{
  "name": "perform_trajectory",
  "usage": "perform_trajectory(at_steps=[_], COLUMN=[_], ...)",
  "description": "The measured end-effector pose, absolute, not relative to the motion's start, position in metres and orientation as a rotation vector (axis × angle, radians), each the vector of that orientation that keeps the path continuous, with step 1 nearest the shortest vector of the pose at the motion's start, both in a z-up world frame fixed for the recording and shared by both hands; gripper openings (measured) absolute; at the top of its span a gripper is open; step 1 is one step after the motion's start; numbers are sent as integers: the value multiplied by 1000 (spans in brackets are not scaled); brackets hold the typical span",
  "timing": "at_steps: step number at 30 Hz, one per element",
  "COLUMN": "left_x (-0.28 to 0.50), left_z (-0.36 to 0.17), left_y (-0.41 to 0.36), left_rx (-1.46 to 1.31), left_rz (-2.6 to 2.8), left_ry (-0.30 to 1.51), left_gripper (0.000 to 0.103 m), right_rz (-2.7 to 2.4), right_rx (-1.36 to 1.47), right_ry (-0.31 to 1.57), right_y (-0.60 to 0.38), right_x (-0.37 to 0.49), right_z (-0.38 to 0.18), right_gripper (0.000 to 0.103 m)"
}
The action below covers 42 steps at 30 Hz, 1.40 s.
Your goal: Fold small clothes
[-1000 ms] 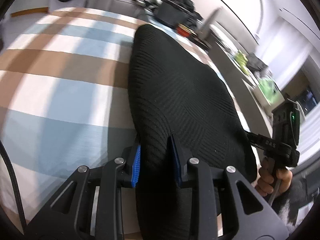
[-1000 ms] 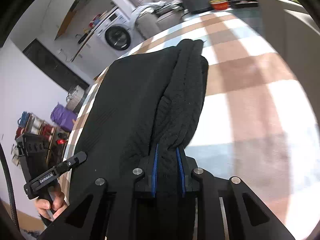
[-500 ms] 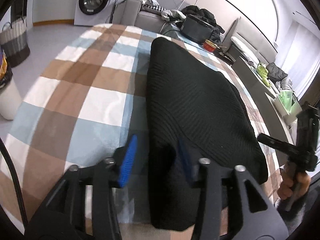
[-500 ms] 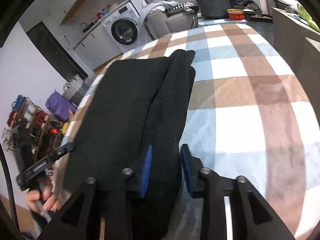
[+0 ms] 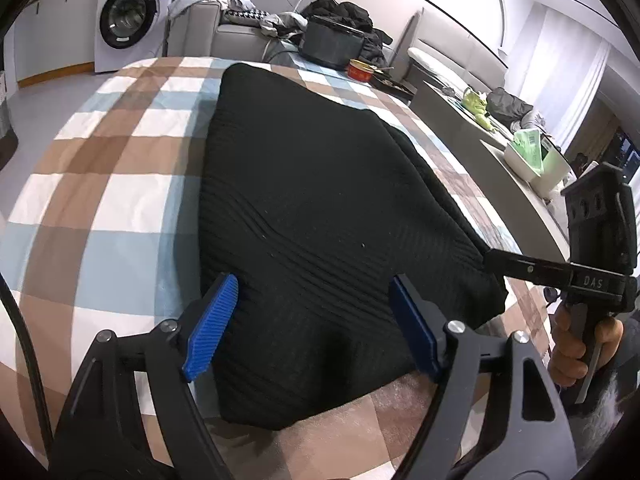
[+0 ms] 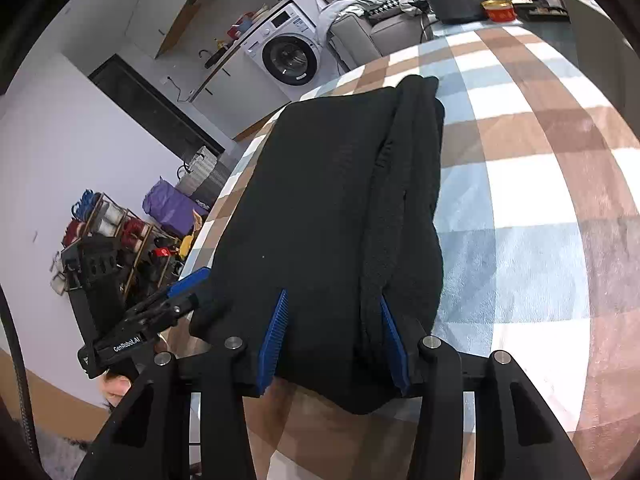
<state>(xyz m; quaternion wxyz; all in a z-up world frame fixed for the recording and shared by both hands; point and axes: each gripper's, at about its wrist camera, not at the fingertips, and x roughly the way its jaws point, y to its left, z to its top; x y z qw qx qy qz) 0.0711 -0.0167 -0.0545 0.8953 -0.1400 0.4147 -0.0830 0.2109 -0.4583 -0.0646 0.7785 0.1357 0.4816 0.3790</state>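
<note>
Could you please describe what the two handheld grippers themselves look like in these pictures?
Both the left gripper and right gripper are matte black, with triangular cut-out linkages, silver pivot screws and ribbed blue pads. A black cable trails from the left one. White lettering marks their sides: DAS and GenRoboAI.

My black ribbed knit garment (image 5: 328, 208) lies on a brown, blue and white checked cloth (image 5: 104, 184); my hand-held gripper pads (image 5: 210, 328) are blue.

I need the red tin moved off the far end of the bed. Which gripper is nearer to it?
Right. The right gripper sits on the red tin's side of the black garment; the left gripper sits across it.
</note>
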Motion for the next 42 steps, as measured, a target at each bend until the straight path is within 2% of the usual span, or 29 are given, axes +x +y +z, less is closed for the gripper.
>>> perform_trajectory(at_steps=[6, 8, 11, 13, 16, 18, 21, 25, 29, 32, 36, 37, 38, 42], left_x=[70, 71, 73, 74, 75, 75, 74, 68, 63, 66, 69, 68, 69, 67], left_z=[-59, -64, -69, -69, -70, -70, -66, -52, -45, -56, -69, -69, -69, -66], left_y=[-16, -15, -16, -15, -14, -13, -12, -15, -29, -37, -37, -36, -35, -33], left_rx=[-290, -293, -285, -282, -286, -289, -291, -286, -236, -229, -234, -242, -247, -253], left_rz=[-183, -180, -170, -171, -174, -173, -166, -174, -241, -257, -251, -254, -258, -258], left_ry=[866, 878, 888, 890, 892, 895, 892, 853, 823, 863, 893, 891, 890, 883], left_gripper=[75, 75, 75, 75, 75, 75, 75, 75, 75, 75, 75, 75, 75, 75], right_rz=[809, 779, 790, 806, 755, 666, 669, 688, 733, 772, 727, 727, 735, 734], right_rx=[255, 224, 249, 231, 166, 79, 189, 263, 234, 228, 221, 238, 240, 171], right_ry=[1038, 1049, 1031, 928, 907, 1006, 1043, 962, 945, 995, 1084, 1083, 1064, 929], right_y=[-452, -445, -445, -449, -456, -455, -470, -474, -449, -425, -403, -402, -401, -400], right_x=[217, 223, 226, 213, 204, 208, 218, 234, 255, 283, 311, 314, 315, 297], right_z=[-72, -82, -80, -59, -51, -68, -74, -53, -44, -53, -77, -80, -78, -49], right_gripper=[46, 22, 11, 8, 8, 9, 12, 26, 33, 34, 34, 25, 10, 9])
